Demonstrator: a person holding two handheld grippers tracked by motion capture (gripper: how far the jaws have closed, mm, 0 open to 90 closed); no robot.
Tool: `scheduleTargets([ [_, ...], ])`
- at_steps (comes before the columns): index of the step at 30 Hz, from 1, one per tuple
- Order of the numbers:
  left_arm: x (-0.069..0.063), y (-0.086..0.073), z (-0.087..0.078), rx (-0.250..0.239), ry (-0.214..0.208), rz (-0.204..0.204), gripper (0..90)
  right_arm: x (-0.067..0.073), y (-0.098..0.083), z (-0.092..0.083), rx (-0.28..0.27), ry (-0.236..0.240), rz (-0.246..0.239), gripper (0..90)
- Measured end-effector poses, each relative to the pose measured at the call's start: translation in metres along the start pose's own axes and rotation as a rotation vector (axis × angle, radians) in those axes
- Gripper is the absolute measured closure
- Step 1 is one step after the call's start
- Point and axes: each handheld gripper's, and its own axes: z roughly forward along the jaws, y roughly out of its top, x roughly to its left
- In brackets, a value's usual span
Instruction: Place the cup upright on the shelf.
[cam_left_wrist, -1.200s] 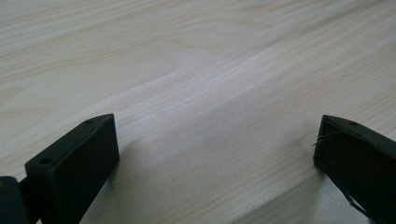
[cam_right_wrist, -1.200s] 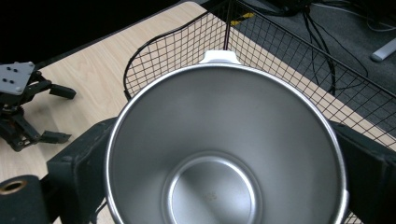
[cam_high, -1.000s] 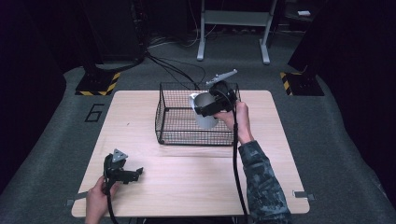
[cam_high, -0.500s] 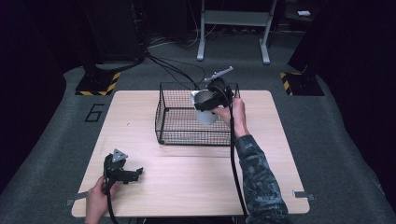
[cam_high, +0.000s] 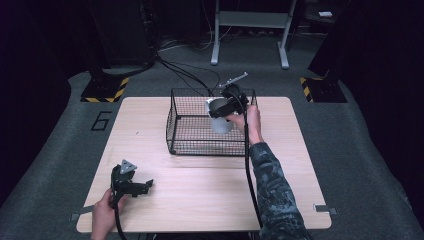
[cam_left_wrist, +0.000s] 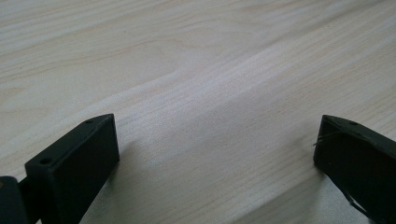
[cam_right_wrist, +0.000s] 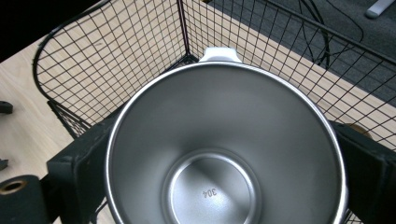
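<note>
A steel cup (cam_high: 219, 120) (cam_right_wrist: 224, 149) with a white outside hangs above the black wire basket (cam_high: 190, 131) (cam_right_wrist: 116, 51), near its right rear part. My right gripper (cam_high: 224, 109) is shut on it, one jaw at each side of the cup. Looking down into the cup, I see its shiny inside and the stamp 304 on its bottom. My left gripper (cam_high: 141, 186) (cam_left_wrist: 215, 154) rests on the table (cam_high: 200, 190) near the front left corner, open, with bare wood between its jaws.
The basket stands at the middle rear of the wooden table and holds nothing on its floor. Cables (cam_high: 185, 75) run over the grey floor behind the table. A metal stand (cam_high: 250, 30) is farther back.
The right gripper has carried the cup a little backward and up over the basket's right rear part. The left gripper has stayed put.
</note>
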Motion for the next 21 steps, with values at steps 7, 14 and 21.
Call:
scheduleTargets([
  [7,0.0,0.0,0.001,-0.007,0.004,-0.003,0.0,-0.005,-0.002,0.015,0.025,-0.005,0.03,5.6],
  [14,0.0,0.0,0.001,-0.007,0.004,-0.003,0.0,-0.009,-0.006,0.028,0.043,0.005,0.048,5.6],
  [21,0.0,0.0,0.001,-0.009,0.005,-0.003,0.0,-0.013,-0.009,0.039,0.066,0.005,0.071,5.6],
])
